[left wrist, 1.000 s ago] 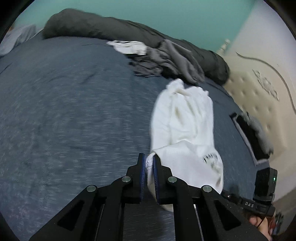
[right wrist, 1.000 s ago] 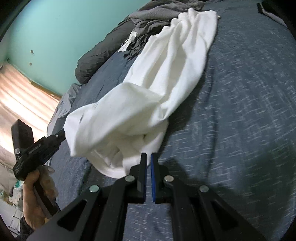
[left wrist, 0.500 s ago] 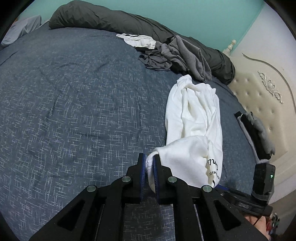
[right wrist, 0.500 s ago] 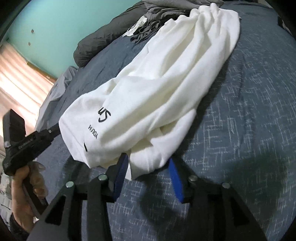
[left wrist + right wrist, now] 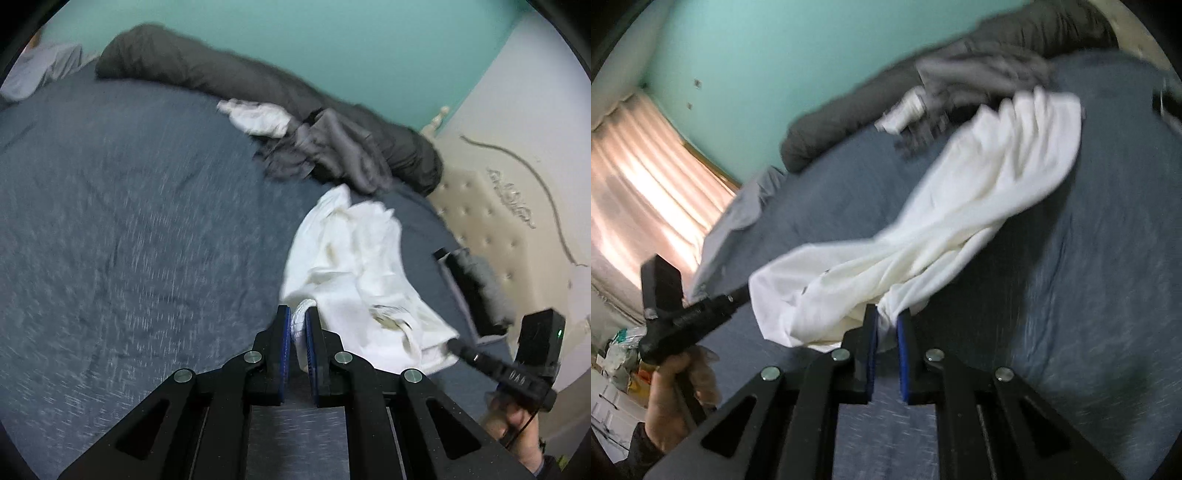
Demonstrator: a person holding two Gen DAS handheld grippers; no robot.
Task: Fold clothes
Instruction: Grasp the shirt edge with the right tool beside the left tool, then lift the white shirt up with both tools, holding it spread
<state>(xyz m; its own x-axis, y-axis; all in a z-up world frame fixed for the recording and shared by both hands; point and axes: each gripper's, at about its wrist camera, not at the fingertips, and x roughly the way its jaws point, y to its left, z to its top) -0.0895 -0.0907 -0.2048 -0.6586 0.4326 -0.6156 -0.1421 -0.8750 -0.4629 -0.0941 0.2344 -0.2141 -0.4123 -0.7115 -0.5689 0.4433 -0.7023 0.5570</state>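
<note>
Pinching the white shirt [image 5: 960,218], the right gripper [image 5: 886,325]'s fingers are closing, after gaping earlier.

free: blue bedspread [image 5: 129,221] left (wide) | blocked: grey clothes pile [image 5: 332,151], headboard [image 5: 498,229] right

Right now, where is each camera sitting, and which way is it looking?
Left wrist: on the left gripper, facing down over the bed toward the headboard; right gripper and hand show.
Right wrist: on the right gripper, jaws closing on cloth, facing the curtain; left hand shows.
Shared: white shirt, gray clothes, bed.
</note>
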